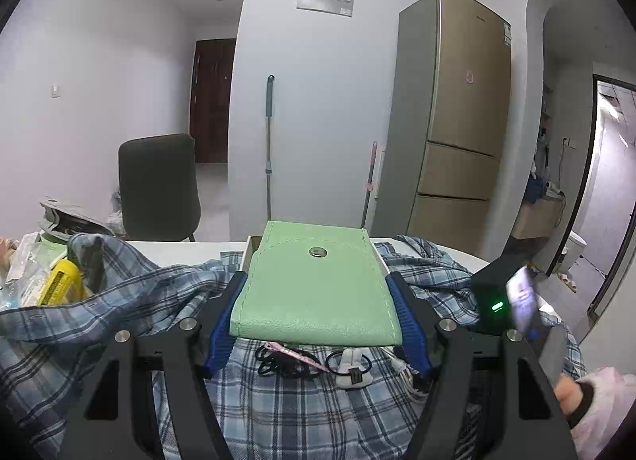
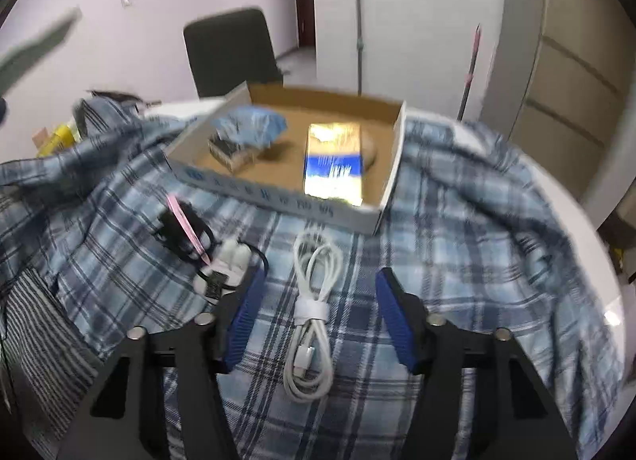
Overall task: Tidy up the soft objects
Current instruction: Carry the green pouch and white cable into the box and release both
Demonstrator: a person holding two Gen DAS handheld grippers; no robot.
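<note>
Green pouch (image 1: 314, 285) clamped in my left gripper (image 1: 316, 325), lifted at 12 o'clock. Right gripper (image 2: 318, 317) gapes empty over the white cable (image 2: 312, 317). Box (image 2: 391, 166) at 12 is partly filled; cable, black cords (image 2: 179, 233) still left on the plaid cloth (image 2: 457, 261).

Flat green pouch (image 1: 314, 293) with a snap, held level above the blue plaid shirt (image 2: 457, 221); white coiled cable (image 2: 312, 317) lies on it

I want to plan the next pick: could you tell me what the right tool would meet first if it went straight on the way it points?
Probably the bundled white cable, lying on the plaid shirt between the open fingers of the right tool; depth is uncertain.
</note>
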